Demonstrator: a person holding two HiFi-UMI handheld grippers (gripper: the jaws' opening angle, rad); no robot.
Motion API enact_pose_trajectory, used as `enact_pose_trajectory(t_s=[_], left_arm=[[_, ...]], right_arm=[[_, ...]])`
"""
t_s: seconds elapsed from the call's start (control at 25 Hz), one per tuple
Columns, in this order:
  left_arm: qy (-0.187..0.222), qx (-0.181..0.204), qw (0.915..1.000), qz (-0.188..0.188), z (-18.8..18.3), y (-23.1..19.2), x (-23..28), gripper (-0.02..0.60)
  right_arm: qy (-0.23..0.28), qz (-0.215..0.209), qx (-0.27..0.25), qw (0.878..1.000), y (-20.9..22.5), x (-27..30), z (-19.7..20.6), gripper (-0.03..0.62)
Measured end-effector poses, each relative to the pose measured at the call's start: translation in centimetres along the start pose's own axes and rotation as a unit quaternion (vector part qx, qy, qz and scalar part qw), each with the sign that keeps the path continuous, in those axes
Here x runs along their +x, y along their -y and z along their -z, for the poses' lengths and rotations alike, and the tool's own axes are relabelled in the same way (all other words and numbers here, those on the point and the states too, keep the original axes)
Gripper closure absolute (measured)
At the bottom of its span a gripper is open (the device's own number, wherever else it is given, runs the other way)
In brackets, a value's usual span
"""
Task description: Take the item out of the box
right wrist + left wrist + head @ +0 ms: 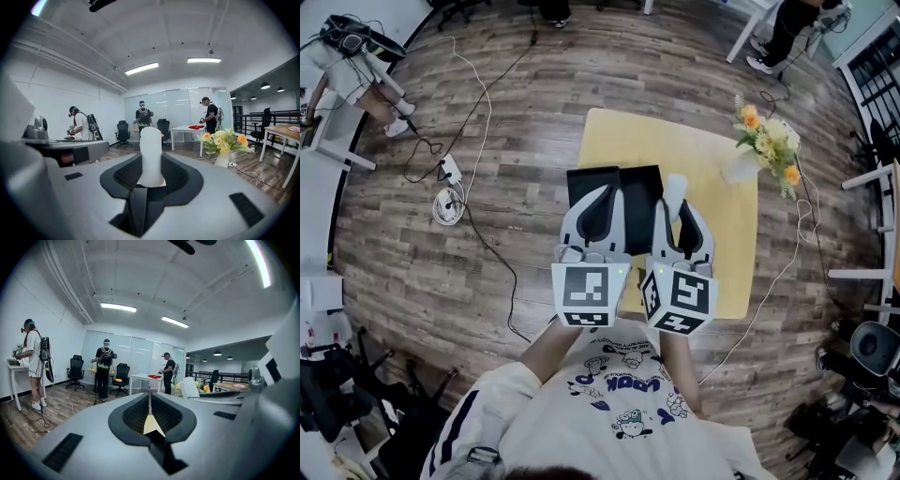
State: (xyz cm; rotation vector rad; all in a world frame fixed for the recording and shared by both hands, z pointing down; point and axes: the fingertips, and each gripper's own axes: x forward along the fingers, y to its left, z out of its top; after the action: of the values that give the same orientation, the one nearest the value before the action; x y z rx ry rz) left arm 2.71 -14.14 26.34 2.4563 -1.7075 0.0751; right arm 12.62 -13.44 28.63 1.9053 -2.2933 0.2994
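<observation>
A black box (630, 185) lies on the yellow table (712, 178), partly hidden behind both grippers. My right gripper (676, 199) is held over the box's right edge, shut on a white rounded item (674, 190). In the right gripper view the white item (151, 154) sticks up from between the dark pads (125, 177) of my right gripper (151, 174). My left gripper (602, 199) hovers over the box's left half. In the left gripper view my left gripper (149, 403) has its jaws meeting in a thin seam with nothing between them.
A white vase with orange and yellow flowers (761, 141) stands at the table's far right corner. Cables and a power strip (447, 192) lie on the wooden floor to the left. Several people, office chairs and white desks (187, 131) stand further off in the room.
</observation>
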Motion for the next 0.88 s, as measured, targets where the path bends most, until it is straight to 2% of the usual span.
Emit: enact_pose_trajectory(t_s=[0.88], left_arm=[[0.0,0.001,1.0,-0.002,0.07,0.76,-0.35,0.552]], right_arm=[[0.013,0.001,-0.002,1.0,0.37,-0.88,-0.43,0.453]])
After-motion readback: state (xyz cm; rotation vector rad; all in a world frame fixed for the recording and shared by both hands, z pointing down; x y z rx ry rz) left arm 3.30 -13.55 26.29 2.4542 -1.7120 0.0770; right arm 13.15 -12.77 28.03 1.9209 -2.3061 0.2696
